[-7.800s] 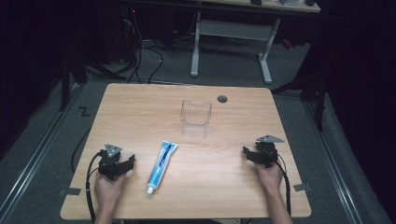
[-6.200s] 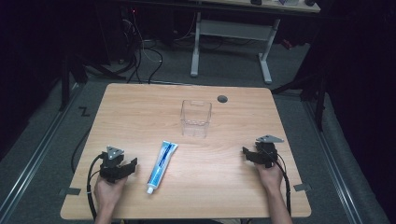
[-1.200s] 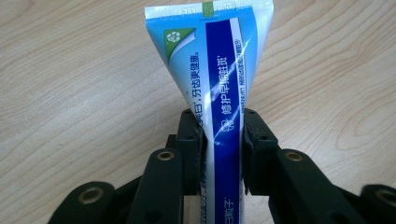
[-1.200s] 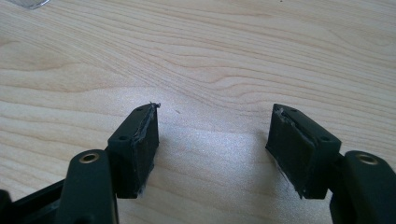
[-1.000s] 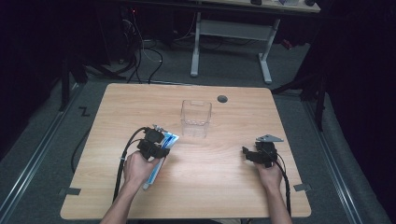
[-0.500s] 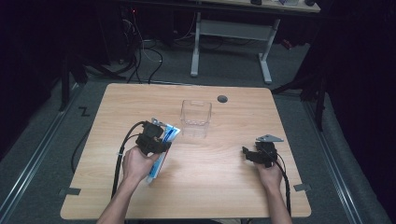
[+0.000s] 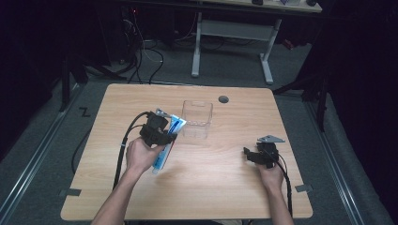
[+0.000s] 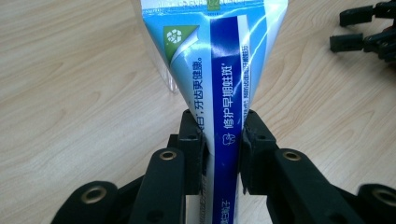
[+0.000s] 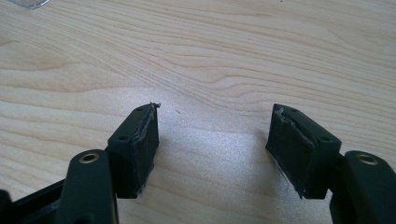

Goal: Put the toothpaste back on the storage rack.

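Note:
A blue and white toothpaste tube (image 7: 165,145) is held off the table, tilted, its flat crimped end up toward the clear plastic cup (image 7: 197,118). My left gripper (image 7: 162,135) is shut on the tube; in the left gripper view the two pads (image 8: 192,140) squeeze the tube (image 8: 219,70) from both sides, and the left gripper (image 8: 220,144) points at the wood. My right gripper (image 7: 248,154) rests at the table's right side, a hand behind it. Its jaws stand wide apart in the right gripper view, the right gripper (image 9: 212,140) holding nothing.
The wooden table (image 7: 117,197) has a round grommet hole (image 7: 223,99) near its far edge. Black cables (image 7: 123,145) trail from both grippers. A desk frame (image 7: 234,33) stands on the floor beyond the table.
My left gripper has lifted the tube higher off the table and tipped its flat end up toward the cup. The right gripper has stayed put.

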### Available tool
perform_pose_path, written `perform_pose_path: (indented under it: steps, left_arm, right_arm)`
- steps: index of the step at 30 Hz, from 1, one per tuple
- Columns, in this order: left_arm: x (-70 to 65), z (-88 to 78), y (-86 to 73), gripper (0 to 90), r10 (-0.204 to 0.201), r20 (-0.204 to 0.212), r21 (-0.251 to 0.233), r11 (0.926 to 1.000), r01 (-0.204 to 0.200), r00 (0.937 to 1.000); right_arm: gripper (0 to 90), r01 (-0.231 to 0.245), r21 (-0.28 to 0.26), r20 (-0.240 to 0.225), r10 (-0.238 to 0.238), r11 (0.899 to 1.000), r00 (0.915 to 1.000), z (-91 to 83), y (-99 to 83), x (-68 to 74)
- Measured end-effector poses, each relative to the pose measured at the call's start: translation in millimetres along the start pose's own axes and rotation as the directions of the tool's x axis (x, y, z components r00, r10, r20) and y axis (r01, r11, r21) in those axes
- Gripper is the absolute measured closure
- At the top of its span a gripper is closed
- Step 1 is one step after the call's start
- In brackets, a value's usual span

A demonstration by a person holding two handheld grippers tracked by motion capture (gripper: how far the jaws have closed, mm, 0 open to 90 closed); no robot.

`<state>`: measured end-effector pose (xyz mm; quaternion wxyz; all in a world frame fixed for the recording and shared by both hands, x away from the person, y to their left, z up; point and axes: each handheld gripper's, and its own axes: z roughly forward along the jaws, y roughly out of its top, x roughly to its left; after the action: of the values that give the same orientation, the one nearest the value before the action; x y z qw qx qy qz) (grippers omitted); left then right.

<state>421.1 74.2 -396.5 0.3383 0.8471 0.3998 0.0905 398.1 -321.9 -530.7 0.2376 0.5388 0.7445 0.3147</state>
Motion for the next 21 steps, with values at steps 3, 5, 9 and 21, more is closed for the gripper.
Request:
perform_pose_path:
  steps: [3,5,9,21]
  left_arm:
    - [-0.1,-0.9,5.7,73.9,0.008,0.003,-0.011,0.9999,-0.008,1.0000]
    - [0.7,-1.9,10.3,73.8,0.013,0.009,-0.020,0.9997,-0.013,0.9999]
    - [0.7,-4.2,18.5,73.8,0.024,0.005,-0.041,0.9989,-0.024,0.9997]
    - [3.5,-10.0,40.6,73.8,0.036,0.013,-0.087,0.9956,-0.034,0.9993]
  right_arm:
    - [33.8,0.001,0.000,0.000,-0.001,1.000,1.0000,0.0,0.0,-0.1]
    - [33.8,0.001,0.000,0.000,-0.001,1.000,1.0000,0.0,0.0,-0.1]
    - [33.8,0.002,0.000,0.000,-0.002,1.000,1.0000,0.0,-0.1,-0.1]
    - [33.8,0.002,0.000,0.000,-0.002,1.000,1.0000,0.0,-0.1,-0.1]
